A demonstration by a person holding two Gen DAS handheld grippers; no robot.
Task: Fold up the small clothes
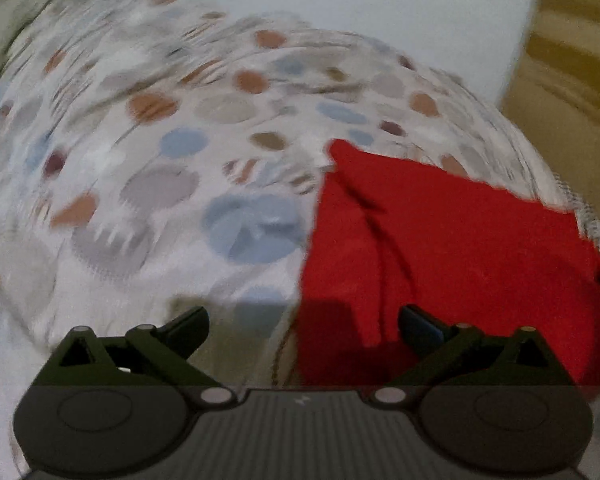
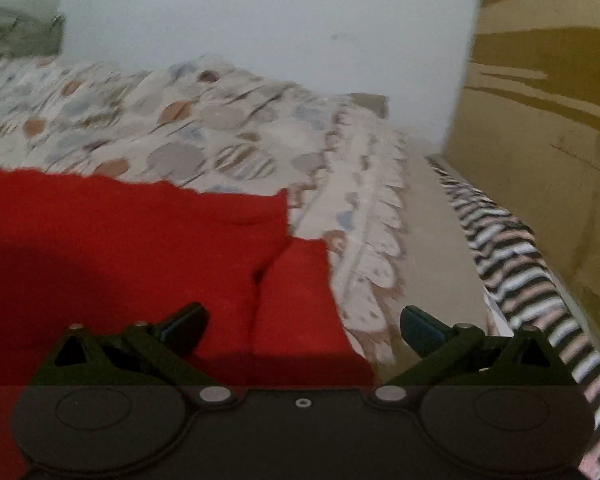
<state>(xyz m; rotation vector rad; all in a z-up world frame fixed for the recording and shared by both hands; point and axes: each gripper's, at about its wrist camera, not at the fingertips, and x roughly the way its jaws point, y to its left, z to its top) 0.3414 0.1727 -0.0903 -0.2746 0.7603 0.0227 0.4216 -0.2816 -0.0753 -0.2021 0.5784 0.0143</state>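
A: Where does the red garment [image 1: 440, 256] lie?

B: Flat on the dotted bedspread [image 1: 172, 168], at the bed's right side. In the left wrist view it fills the lower right; the left gripper [image 1: 303, 326] hovers over its near left edge, fingers spread wide and holding nothing.

A: And the other camera?

B: There the red garment [image 2: 132, 248] fills the lower left. A sleeve-like flap sits at its right end, a dark crease between the two. The right gripper [image 2: 303, 326] hangs over that flap, its fingers also wide apart and empty.

A: Anything only one view shows?

B: The right wrist view alone shows the bedspread's scalloped border [image 2: 380, 216] and a striped cloth [image 2: 528, 280] running beside the bed. Both show the pale wall [image 2: 260, 20] and a yellow-brown surface [image 2: 548, 80] on the right.

A: Any writing?

B: None that I can read; both views are blurred.
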